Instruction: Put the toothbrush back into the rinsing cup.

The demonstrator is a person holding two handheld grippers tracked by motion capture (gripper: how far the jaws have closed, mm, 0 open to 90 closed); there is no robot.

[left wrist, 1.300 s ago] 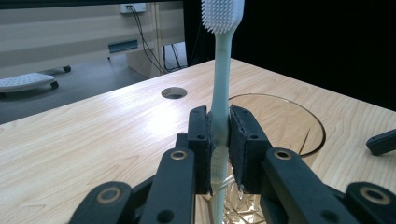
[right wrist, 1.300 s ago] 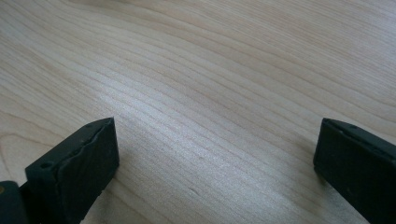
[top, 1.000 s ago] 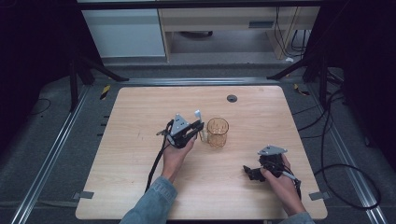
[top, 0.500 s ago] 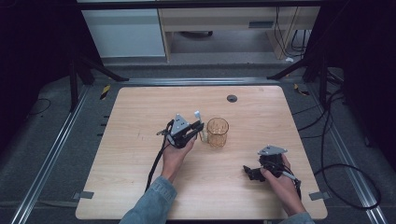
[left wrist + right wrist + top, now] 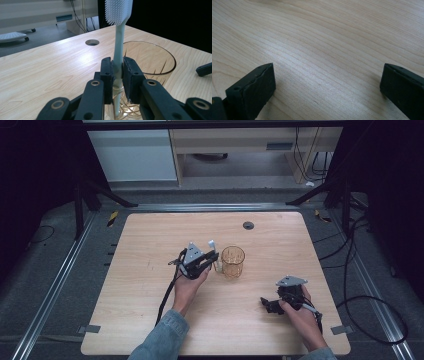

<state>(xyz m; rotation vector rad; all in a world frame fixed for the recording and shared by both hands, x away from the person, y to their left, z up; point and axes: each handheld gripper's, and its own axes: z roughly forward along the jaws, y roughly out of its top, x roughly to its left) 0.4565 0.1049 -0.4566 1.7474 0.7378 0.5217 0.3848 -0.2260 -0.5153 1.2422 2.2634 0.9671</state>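
The left gripper (image 5: pixel 212 261) has its jaws closed tight on the handle of a pale toothbrush (image 5: pixel 118 47), which stands upright with the bristles at the top and the lower end just outside the near wall of an amber glass cup (image 5: pixel 233 261); in the left gripper view the handle runs down in front of the cup's wall, so the brush looks to be beside the cup and not yet in it, though where its tip ends is hard to tell; the cup stands upright near the middle of the table (image 5: pixel 150 285); the right gripper (image 5: pixel 270 305) lies low on the table well apart, near the front right, its jaws spread wide with nothing between them; judging by this, the pick-up is done, and lifting the brush over the rim, lowering it inside and letting go are left.
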